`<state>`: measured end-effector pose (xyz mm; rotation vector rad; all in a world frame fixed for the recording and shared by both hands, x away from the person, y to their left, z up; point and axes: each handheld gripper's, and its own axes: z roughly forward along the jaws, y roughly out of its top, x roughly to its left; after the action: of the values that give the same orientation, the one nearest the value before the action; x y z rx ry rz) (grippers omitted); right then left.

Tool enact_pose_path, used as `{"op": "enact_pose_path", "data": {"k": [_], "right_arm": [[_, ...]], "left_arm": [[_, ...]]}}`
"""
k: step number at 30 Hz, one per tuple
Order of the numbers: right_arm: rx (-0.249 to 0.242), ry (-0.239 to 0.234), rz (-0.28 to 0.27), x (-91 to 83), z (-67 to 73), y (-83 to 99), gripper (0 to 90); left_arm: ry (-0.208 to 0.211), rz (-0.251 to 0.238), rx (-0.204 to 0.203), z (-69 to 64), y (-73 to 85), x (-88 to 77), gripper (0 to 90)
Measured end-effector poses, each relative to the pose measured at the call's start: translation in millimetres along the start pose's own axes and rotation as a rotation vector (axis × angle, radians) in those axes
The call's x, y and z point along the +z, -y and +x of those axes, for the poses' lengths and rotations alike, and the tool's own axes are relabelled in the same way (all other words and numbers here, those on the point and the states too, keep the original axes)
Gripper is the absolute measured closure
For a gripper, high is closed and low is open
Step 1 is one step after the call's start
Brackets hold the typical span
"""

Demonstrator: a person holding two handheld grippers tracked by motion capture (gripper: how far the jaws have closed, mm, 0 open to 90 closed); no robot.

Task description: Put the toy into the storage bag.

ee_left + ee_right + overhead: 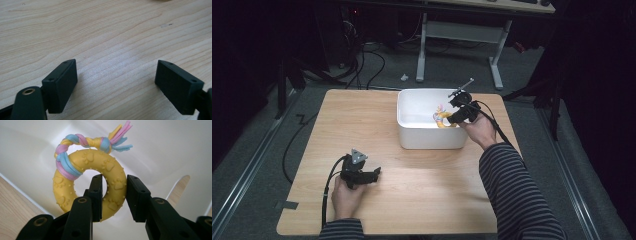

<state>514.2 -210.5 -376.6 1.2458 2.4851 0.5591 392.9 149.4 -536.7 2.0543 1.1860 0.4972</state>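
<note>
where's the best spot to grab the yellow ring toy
Grip the bare rubber arc of the ring toy, away from the braided rope, one jaw through the hole and one outside. The right hand-held gripper holds it so, over the white bin.

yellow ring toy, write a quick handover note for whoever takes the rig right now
Right claw: shut on the yellow ring toy, one jaw through its hole, one outside. It holds the ring over the inside of the white bin.
Left claw: open, nothing between the jaws, low over the bare wooden table, near the front left.
The ring has a pink, blue and yellow braided rope tied on.
Done: ring gripped and brought to the bin.
Left: probably lower it and release; the ring is not resting on the bin floor yet.
</note>
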Motion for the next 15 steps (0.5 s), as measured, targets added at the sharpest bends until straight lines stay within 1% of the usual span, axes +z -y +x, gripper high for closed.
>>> {"op": "enact_pose_path", "data": {"k": [8,10,11,12,13,15], "right_arm": [[-0.001,-0.008,0.003,-0.1,-0.1,0.2,67.9],[0.006,-0.023,-0.009,-1.2,-1.1,0.3,66.0],[0.006,-0.023,-0.009,-1.2,-1.1,0.3,66.0],[0.016,-0.045,-0.023,-2.3,-2.1,-0.4,61.4],[0.016,-0.045,-0.023,-2.3,-2.1,-0.4,61.4],[0.001,-0.027,-0.034,-5.1,-1.9,0.4,57.1]], "left_arm": [[0.0,0.0,0.0,0.0,0.0,0.0,18.4],[0.0,0.0,0.0,0.0,0.0,0.0,18.4],[0.0,0.0,0.0,0.0,0.0,0.0,18.4],[0.0,0.0,0.0,0.0,0.0,0.0,18.4],[0.0,0.0,0.0,0.0,0.0,0.0,18.4],[0.0,0.0,0.0,0.0,0.0,0.0,18.4]]}}
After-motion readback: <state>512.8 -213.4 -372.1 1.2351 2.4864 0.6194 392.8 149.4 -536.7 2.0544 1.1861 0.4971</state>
